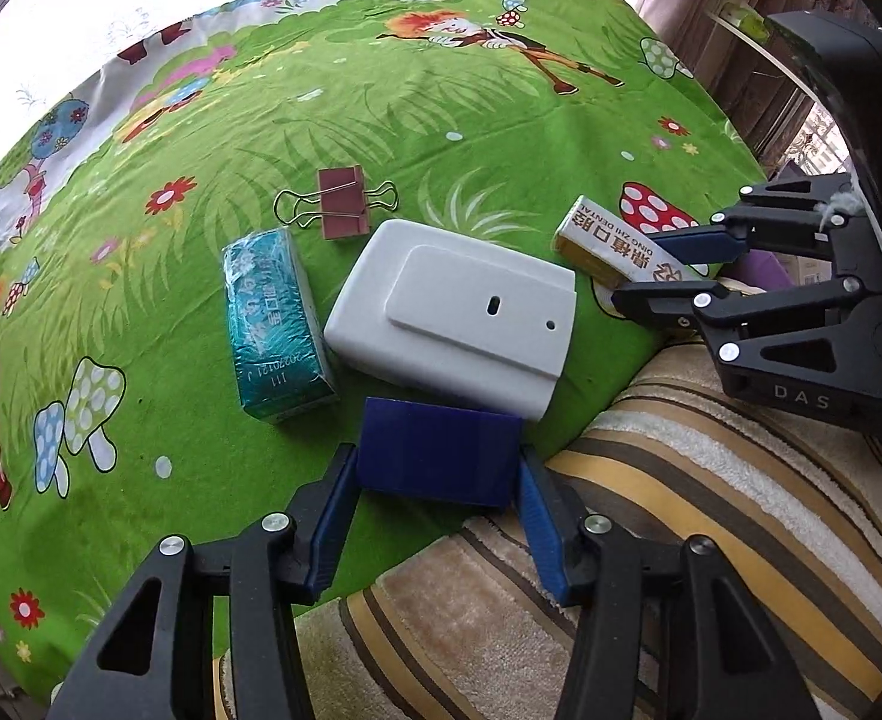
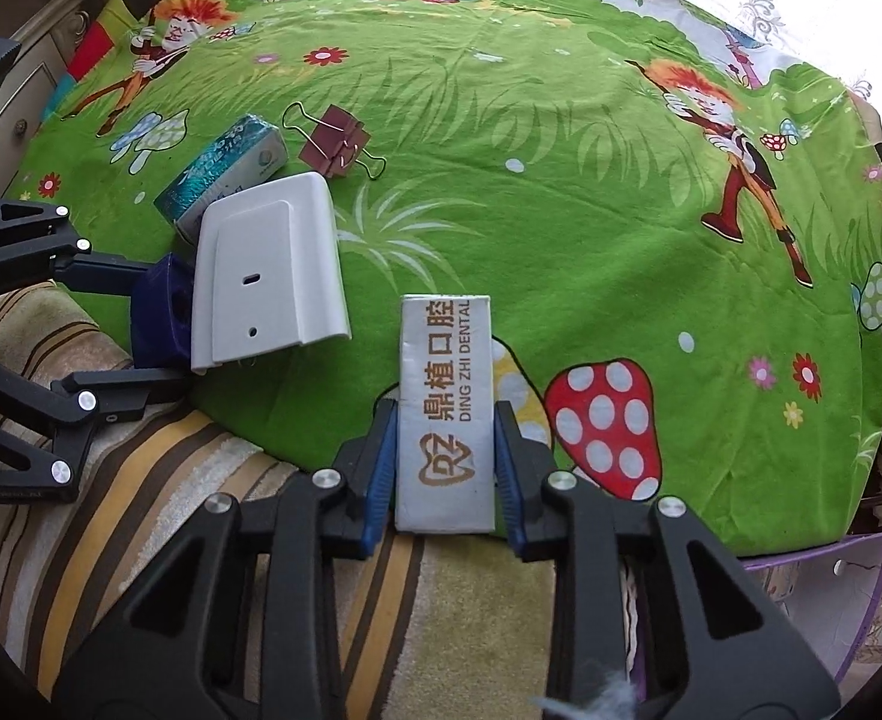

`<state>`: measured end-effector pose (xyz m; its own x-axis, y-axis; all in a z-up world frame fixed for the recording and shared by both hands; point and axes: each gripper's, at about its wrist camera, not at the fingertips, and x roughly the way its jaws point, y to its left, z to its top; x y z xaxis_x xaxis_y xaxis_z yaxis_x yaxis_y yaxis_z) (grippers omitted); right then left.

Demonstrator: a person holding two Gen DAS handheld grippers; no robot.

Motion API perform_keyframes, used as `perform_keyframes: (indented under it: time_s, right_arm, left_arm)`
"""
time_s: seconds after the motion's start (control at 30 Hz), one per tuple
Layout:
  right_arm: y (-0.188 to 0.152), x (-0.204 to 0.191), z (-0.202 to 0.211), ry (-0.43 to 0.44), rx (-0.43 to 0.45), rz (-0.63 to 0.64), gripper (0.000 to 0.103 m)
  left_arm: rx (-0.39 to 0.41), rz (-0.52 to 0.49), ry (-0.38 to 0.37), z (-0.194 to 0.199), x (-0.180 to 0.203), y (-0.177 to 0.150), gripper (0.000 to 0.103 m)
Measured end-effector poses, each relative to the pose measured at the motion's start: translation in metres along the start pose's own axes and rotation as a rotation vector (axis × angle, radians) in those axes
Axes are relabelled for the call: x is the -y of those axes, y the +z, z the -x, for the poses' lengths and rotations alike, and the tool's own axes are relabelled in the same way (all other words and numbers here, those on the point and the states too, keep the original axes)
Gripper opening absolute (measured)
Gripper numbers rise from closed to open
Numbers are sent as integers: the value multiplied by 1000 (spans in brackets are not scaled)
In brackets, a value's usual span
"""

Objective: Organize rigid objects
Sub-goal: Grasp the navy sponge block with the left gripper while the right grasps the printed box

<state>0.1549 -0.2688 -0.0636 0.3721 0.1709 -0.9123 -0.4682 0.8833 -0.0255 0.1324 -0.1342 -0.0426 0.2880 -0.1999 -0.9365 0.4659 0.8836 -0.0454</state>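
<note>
Left claw (image 1: 438,468) clamps my blue block (image 1: 438,456) just beside the white housing (image 1: 453,312); right claw (image 2: 444,450) grips the dental box (image 2: 446,408) on the housing's far side.

The counter (image 1: 141,360) is viewed closely from behind each pair of tongs. The white casing (image 1: 453,315) between them is shared by both views (image 2: 270,276).

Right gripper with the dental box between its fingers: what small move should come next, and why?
Probably carry the dental box forward and left, setting it beside the white cover. The right gripper already clamps it at the green cloth's near edge, apart from the grouped items, while the left gripper holds the blue block there.
</note>
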Motion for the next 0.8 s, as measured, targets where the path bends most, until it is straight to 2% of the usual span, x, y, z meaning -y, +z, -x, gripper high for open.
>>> perform_keyframes:
  time_s: [0.23,0.47,0.7,0.8]
  right_arm:
    - [-6,9,20,-23,66,-53,34]
    - [-14,15,42,-79,134,-94,34]
    - [-27,25,62,-135,178,-143,34]
    - [-36,33,71,-143,194,-178,34]
  left_arm:
    - [32,23,8,13,-4,-6,52]
    - [90,66,56,34,-3,-8,52]
    - [144,43,47,51,22,0,52]
    - [156,30,20,55,38,6,52]
